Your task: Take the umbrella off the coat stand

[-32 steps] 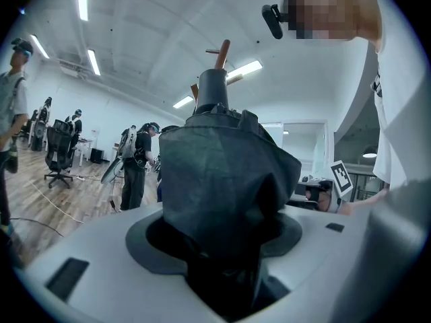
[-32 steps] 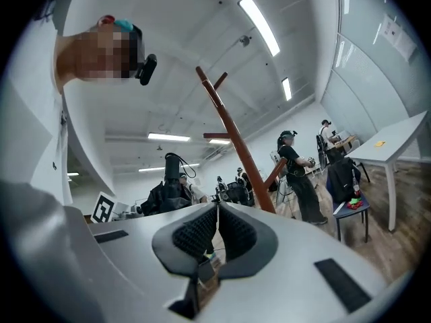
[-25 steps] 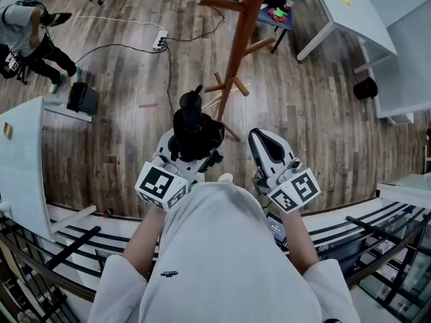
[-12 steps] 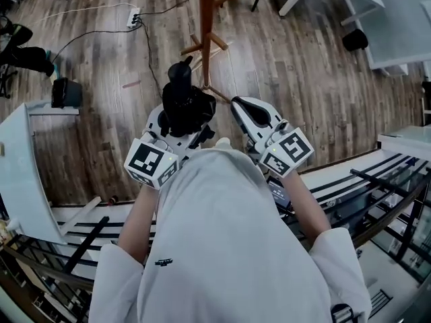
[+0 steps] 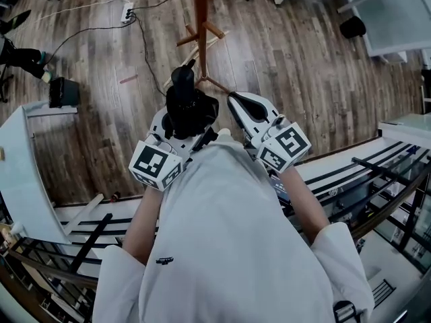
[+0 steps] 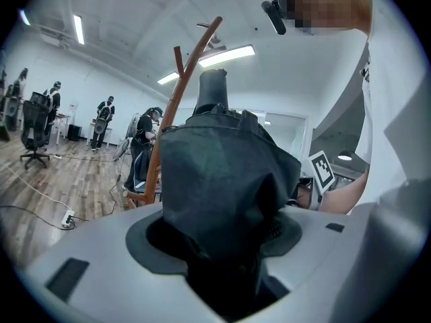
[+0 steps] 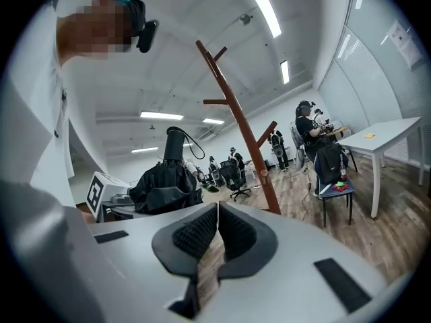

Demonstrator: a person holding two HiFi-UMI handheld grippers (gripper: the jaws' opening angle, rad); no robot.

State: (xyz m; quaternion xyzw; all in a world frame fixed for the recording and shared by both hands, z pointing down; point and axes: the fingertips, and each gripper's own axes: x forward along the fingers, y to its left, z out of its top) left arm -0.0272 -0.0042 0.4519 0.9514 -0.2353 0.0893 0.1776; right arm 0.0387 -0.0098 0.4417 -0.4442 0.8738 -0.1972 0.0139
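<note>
Umbrella [image 5: 190,106]: one, black and folded, clear of the coat stand's pegs and held near the person's chest, its handle end pointing away towards the stand.
Coat stand [image 5: 201,19]: one brown wooden pole with side pegs at several heights, upright on the floor just beyond the umbrella and not touching it.
Left gripper [image 5: 183,130]: one; its jaws stand apart and grasp the bundled fabric of the umbrella, which fills the gap between them.
Right gripper [image 5: 238,103]: one; its jaws are clenched together with nothing between them, just beside the umbrella on its right.
Tables: two white ones, one at the left edge [image 5: 20,167] and one at the upper right [image 5: 397,19], both well apart from the stand.
Floor [image 5: 303,79]: wood planks, open on the right of the stand's base; on the left a cable runs to one power strip [image 5: 127,11], and one black box [image 5: 64,91] sits beside the left table.
Railing [image 5: 377,180]: black bars run along the near edge, close around the person's body.
Chair [image 7: 333,173]: one, draped with dark cloth, past the stand on the right.
</note>
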